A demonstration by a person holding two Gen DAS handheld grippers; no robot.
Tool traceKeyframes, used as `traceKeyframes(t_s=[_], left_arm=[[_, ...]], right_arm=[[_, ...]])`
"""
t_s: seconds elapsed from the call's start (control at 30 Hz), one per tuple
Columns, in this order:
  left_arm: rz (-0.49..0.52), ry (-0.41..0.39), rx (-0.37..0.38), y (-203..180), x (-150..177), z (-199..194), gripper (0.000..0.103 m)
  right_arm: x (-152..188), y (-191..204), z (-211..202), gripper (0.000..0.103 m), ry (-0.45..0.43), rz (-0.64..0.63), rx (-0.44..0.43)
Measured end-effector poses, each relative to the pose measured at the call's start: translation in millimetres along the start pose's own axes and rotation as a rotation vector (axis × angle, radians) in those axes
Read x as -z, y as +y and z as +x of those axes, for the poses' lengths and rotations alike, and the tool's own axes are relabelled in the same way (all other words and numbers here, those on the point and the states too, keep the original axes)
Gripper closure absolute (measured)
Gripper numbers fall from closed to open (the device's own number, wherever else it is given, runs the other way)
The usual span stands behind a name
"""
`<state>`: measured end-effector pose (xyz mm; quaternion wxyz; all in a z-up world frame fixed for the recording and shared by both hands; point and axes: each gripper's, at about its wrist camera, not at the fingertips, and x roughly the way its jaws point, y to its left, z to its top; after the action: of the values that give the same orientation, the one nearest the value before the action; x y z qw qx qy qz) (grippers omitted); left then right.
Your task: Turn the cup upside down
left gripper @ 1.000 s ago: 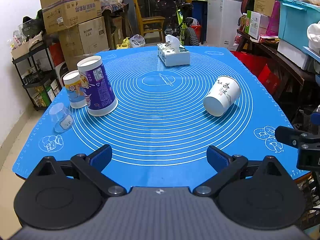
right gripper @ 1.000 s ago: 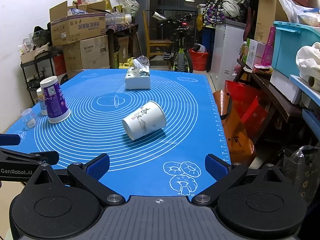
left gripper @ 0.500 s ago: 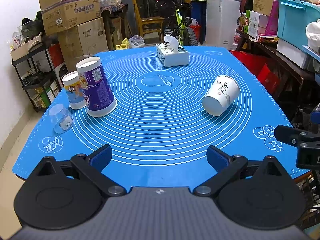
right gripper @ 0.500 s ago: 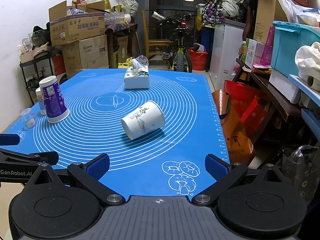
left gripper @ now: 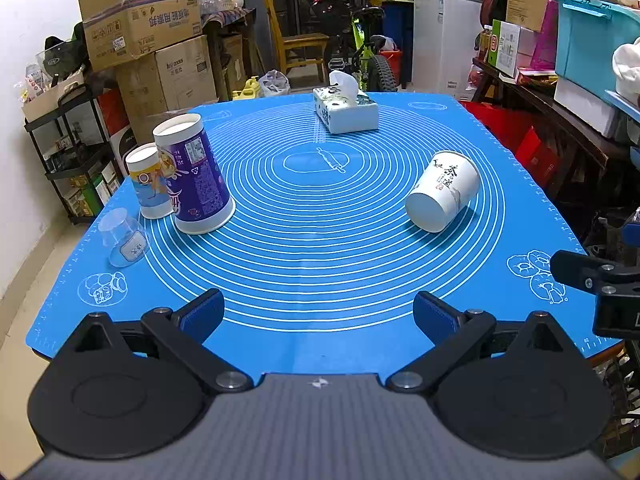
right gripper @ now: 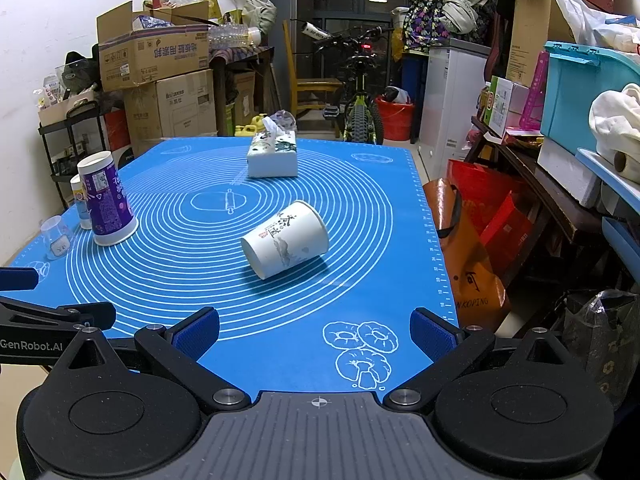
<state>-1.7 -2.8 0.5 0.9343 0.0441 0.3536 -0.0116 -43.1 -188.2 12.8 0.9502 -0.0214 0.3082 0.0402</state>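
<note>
Lying on its side right of centre in the left wrist view, the white paper cup [left gripper: 443, 196] shows its closed base toward the lower left of the frame and its mouth toward the upper right, resting on the blue ringed mat [left gripper: 320, 248] that covers the bench [left gripper: 600, 354]. In the right wrist view the same cup [right gripper: 286, 239] sits at the middle of the frame, again tipped over, with ink-style printing on its wall. The left gripper [left gripper: 319, 312] hangs low at the bottom of its frame, released, its blue-padded fingers [left gripper: 202, 312] spread wide with nothing between them and well apart from the cup. The right gripper [right gripper: 315, 330] is likewise released and empty at the bottom of its frame, above the doughnut drawings at the mat's near edge. At the left of the mat, a tall purple cup [left gripper: 194, 178] stands mouth down, with a shorter printed cup [left gripper: 148, 186] just beside it, also inverted, and a small clear plastic cup [left gripper: 122, 237] near them toward the lower left. A tissue box [left gripper: 346, 112] rests at the upper middle of the frame, with a tissue sticking up from its top.
</note>
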Motion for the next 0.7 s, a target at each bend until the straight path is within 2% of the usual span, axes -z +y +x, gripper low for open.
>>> traceKeyframes(t_s=[0.7], left_arm=[[0.007,-0.006,-0.01,1.0,-1.7,-1.5,0.003]], right_arm=[[-0.6,-0.1,0.4,0.002,0.0,0.0,-0.003]])
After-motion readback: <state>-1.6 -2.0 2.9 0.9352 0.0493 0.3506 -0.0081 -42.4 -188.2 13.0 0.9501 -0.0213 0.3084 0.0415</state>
